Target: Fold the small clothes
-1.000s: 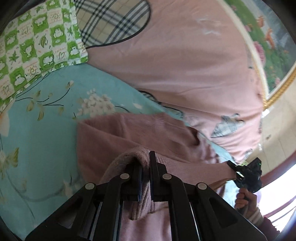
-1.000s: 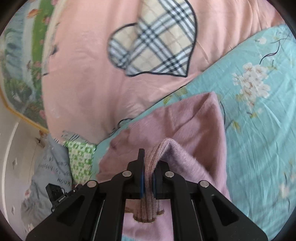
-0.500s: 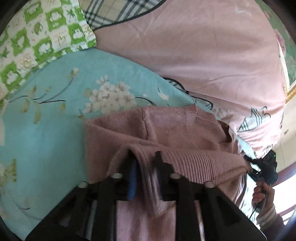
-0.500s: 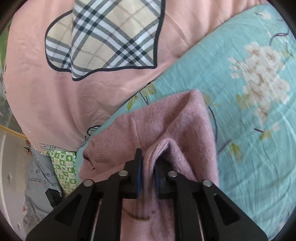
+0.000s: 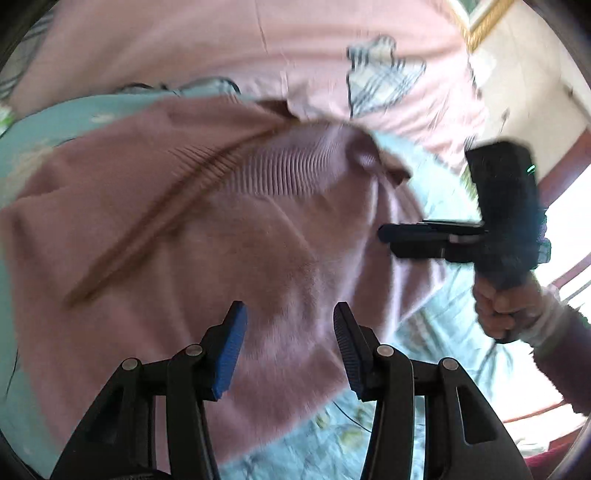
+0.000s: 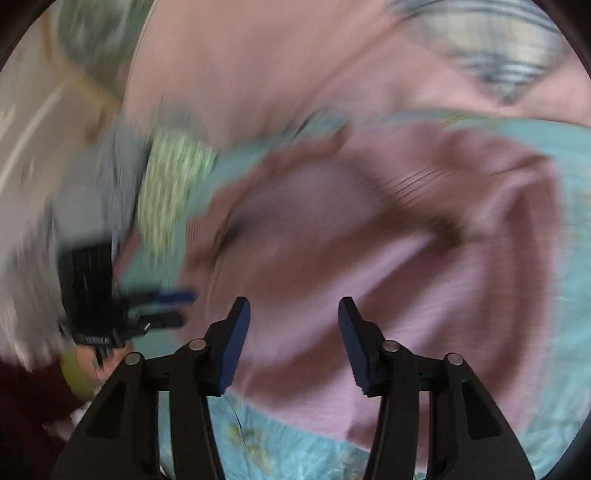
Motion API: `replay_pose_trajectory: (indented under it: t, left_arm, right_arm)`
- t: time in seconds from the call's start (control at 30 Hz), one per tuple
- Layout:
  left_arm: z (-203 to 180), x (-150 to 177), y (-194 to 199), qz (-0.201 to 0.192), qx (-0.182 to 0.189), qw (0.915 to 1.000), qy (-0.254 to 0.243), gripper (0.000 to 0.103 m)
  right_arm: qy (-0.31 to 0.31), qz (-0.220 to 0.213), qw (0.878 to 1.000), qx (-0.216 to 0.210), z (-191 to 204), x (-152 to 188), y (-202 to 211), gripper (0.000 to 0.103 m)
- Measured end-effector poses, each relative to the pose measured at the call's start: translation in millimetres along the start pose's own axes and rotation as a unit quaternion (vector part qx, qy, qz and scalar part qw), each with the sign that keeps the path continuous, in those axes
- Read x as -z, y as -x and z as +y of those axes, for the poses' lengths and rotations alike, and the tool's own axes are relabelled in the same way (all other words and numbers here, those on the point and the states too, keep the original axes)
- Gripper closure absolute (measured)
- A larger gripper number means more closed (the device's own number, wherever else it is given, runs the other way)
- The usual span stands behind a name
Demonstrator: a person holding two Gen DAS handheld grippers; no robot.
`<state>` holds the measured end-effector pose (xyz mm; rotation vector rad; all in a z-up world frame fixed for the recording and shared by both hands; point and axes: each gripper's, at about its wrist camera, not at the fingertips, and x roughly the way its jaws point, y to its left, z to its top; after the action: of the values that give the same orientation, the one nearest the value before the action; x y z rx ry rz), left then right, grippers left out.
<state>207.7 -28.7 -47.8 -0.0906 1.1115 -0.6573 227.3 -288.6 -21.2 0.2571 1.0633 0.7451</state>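
A pink knit sweater (image 5: 221,229) lies folded over on the turquoise floral sheet (image 5: 436,317), its ribbed hem (image 5: 280,166) on top. It also shows in the blurred right wrist view (image 6: 406,258). My left gripper (image 5: 288,317) is open and empty above the sweater's near part. My right gripper (image 6: 293,314) is open and empty above the sweater; it also shows in the left wrist view (image 5: 399,236), at the sweater's right edge. The left gripper shows at the left of the right wrist view (image 6: 173,306).
A pink quilt (image 5: 295,48) with plaid heart patches (image 5: 384,81) lies behind the sweater. A green checked cloth (image 6: 170,184) and a grey cloth (image 6: 85,206) lie to the left in the right wrist view. A wall and picture frame (image 5: 484,22) stand at the far right.
Both grippers have let go of the sweater's hem and opened. The hem now lies laid over the sweater. Both grippers have pulled back and swung toward each other.
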Motion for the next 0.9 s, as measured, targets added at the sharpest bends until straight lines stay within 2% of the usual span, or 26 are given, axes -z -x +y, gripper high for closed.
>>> replay_pose_trajectory:
  t: [0.07,0.1,0.17,0.2,0.23,0.3,0.33,0.37,0.4,0.43,0.53,0.6,0.67,0.73,0.77,0.83,0.9]
  left_arm:
    - [12,-14,-18,0.01,-0.017,0.9998,0.006,0.06]
    - [18,-21,-22,0.011,-0.028,0.9995,0.008,0.066]
    - [38,-41,-26,0.002,-0.058,0.9983,0.013,0.072]
    - [51,-52,-26,-0.003,-0.062,0.9978,0.022,0.085]
    - [61,-59,-25,-0.009,-0.068,0.9972,0.029,0.089]
    - [81,-78,-19,-0.031,-0.116,0.9919,0.042,0.086]
    - [91,-88,-15,-0.045,-0.15,0.9864,0.049,0.086]
    - [102,-96,-11,-0.054,-0.174,0.9813,0.062,0.087]
    - [111,-101,-8,-0.061,-0.181,0.9786,0.077,0.089]
    - [123,-106,-5,-0.068,-0.18,0.9766,0.095,0.089]
    - [139,-110,-1,-0.08,-0.177,0.9727,0.126,0.089]
    - [135,-107,-1,-0.081,-0.185,0.9716,0.123,0.088]
    - [130,-99,7,-0.089,-0.186,0.971,0.121,0.085]
    - [123,-95,11,-0.097,-0.177,0.9719,0.121,0.073]
    - [120,-91,15,-0.098,-0.175,0.9721,0.121,0.069]
    - [112,-84,23,-0.1,-0.179,0.9717,0.117,0.053]
    - [103,-72,36,-0.104,-0.2,0.9683,0.107,0.048]
  right_arm:
    - [0.03,0.041,0.999,0.007,5,-2,-25,0.054]
    - [0.04,0.055,0.997,0.02,4,-5,-34,0.054]
    - [0.054,0.066,0.995,0.042,-6,-19,-48,0.058]
    - [0.05,0.058,0.996,0.047,-15,-30,-49,0.059]
    - [0.041,0.044,0.996,0.059,-24,-40,-47,0.06]
    - [0.002,0.011,0.998,0.066,-49,-62,-40,0.071]
    - [-0.019,-0.012,0.997,0.075,-62,-72,-34,0.071]
    - [-0.037,-0.041,0.992,0.114,-73,-83,-25,0.071]
    - [-0.049,-0.06,0.987,0.142,-81,-88,-19,0.071]
    - [-0.078,-0.085,0.982,0.152,-95,-95,-9,0.071]
    - [-0.15,-0.13,0.968,0.15,-123,-98,11,0.071]
    - [-0.16,-0.147,0.965,0.147,-126,-91,20,0.069]
    - [-0.156,-0.153,0.962,0.166,-122,-84,27,0.069]
    - [-0.162,-0.161,0.959,0.165,-121,-77,38,0.068]
    - [-0.168,-0.165,0.959,0.161,-118,-72,44,0.068]
    - [-0.173,-0.166,0.958,0.156,-112,-69,50,0.066]
    - [-0.172,-0.166,0.959,0.153,-108,-54,67,0.064]
